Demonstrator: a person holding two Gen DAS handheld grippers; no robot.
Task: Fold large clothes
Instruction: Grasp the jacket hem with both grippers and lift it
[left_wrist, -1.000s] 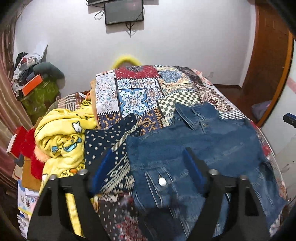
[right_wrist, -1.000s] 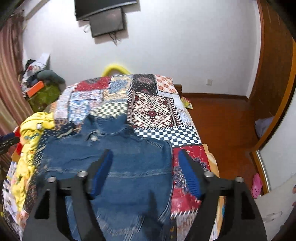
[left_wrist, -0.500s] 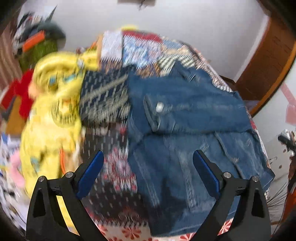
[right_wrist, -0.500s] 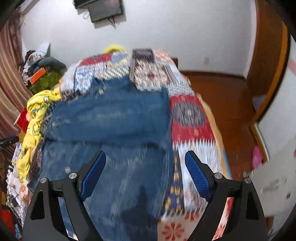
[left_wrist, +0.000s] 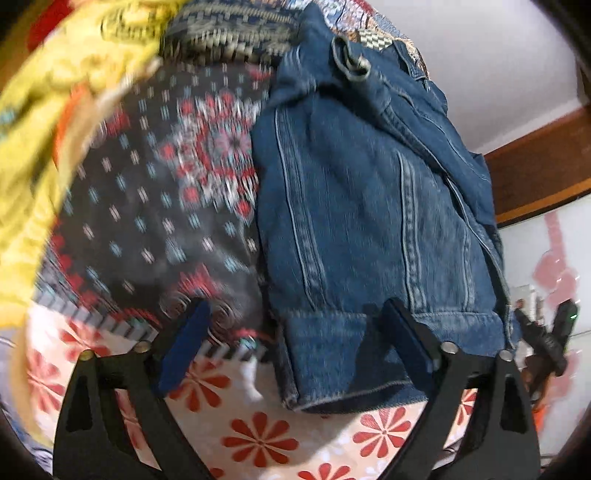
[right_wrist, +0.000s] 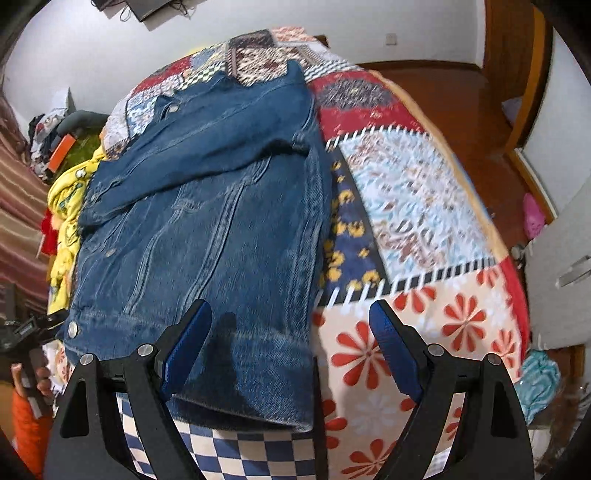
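A blue denim jacket (left_wrist: 369, 221) (right_wrist: 207, 221) lies flat on the patchwork bedspread (left_wrist: 166, 221) (right_wrist: 406, 203), one sleeve folded across its chest. My left gripper (left_wrist: 295, 304) hovers over the near left corner of the hem. Its jaws are closing, the hem corner lies between them, and the pads do not touch the cloth. My right gripper (right_wrist: 290, 304) stands open above the near right corner of the hem, one finger over denim and the other over bedspread.
A crumpled yellow garment (left_wrist: 44, 110) (right_wrist: 66, 192) lies on the bed left of the jacket. More clothes are piled by the curtain (right_wrist: 48, 136). Wooden floor (right_wrist: 461, 103) runs along the bed's right side. The bed's near edge is just below both grippers.
Both grippers have dropped and tipped downward, from facing the wall and the jacket's chest to hanging over its near hem. The jacket has not moved.
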